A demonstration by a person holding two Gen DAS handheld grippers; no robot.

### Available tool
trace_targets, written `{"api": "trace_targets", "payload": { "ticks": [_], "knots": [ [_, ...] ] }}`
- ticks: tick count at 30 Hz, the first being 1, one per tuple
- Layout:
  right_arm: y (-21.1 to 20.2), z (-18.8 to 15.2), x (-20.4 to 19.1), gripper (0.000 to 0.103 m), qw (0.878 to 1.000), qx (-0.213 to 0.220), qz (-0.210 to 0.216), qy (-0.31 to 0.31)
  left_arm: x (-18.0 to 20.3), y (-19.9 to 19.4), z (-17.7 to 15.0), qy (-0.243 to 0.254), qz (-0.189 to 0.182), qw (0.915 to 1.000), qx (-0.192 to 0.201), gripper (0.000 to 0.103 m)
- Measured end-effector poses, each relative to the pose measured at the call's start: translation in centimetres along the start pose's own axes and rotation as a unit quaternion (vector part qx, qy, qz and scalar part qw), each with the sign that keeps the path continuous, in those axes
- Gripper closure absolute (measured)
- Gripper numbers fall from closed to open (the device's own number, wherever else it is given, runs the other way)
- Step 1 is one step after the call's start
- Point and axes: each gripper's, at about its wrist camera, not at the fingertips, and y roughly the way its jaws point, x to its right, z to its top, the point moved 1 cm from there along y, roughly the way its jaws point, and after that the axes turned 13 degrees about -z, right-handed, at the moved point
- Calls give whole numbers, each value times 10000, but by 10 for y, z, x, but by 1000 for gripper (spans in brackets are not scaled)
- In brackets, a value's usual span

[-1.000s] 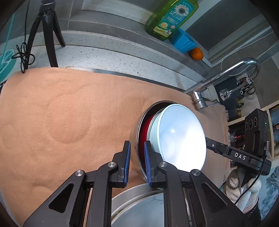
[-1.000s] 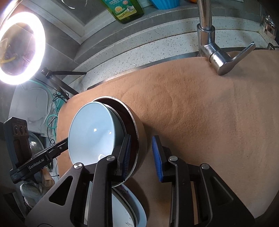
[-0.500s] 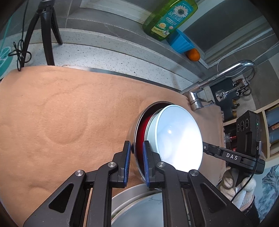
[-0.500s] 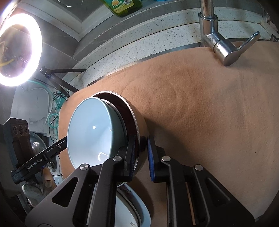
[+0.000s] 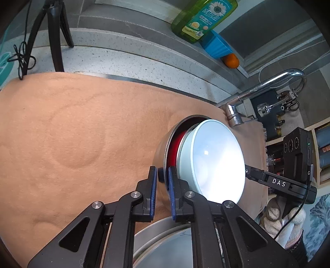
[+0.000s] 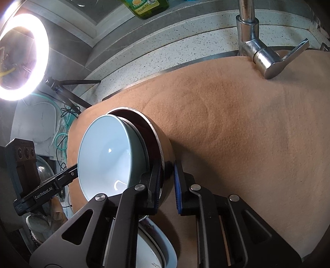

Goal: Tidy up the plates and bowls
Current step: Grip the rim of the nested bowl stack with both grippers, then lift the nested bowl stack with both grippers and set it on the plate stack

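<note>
A steel bowl (image 5: 159, 152) with a red inside holds a pale blue bowl (image 5: 214, 160) nested in it. Both are tilted on edge above the tan cloth (image 5: 72, 134). My left gripper (image 5: 163, 185) is shut on the steel bowl's rim. My right gripper (image 6: 167, 181) is shut on the same rim from the other side; the steel bowl (image 6: 165, 148) and pale blue bowl (image 6: 107, 154) show in its view too. Below the bowls lies a stack of plates (image 5: 165, 245), also in the right wrist view (image 6: 156, 243).
A chrome tap (image 5: 264, 88) stands at the cloth's far right edge, also in the right wrist view (image 6: 259, 51). A green soap bottle (image 5: 204, 18), a blue cup (image 5: 216, 45) and an orange (image 5: 232, 60) sit on the back ledge. A tripod (image 5: 55, 37) and ring light (image 6: 18, 55) stand left.
My right gripper has closed from open onto the steel bowl's rim. My left gripper has stayed shut on the rim. The nested bowls have tilted and shifted slightly.
</note>
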Motion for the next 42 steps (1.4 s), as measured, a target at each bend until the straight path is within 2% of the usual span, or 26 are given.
{"api": "trace_targets", "payload": {
  "ticks": [11,26,34,42],
  "knots": [
    [-4,-1,-3,91,10000,-1,-61,-1,4,-5,0,28,41,10000,61,94],
    [-32,-7,-15,91,9998,137,10,-127,21,-40,-4,175,-51,9994,302,94],
    [-52,-23,-23,91,9995,207,72,-248,28,-60,-21,197,-181,9988,421,94],
    [-69,-55,-32,91,9988,250,117,-392,34,-79,-47,204,-239,9982,501,94]
  ]
}}
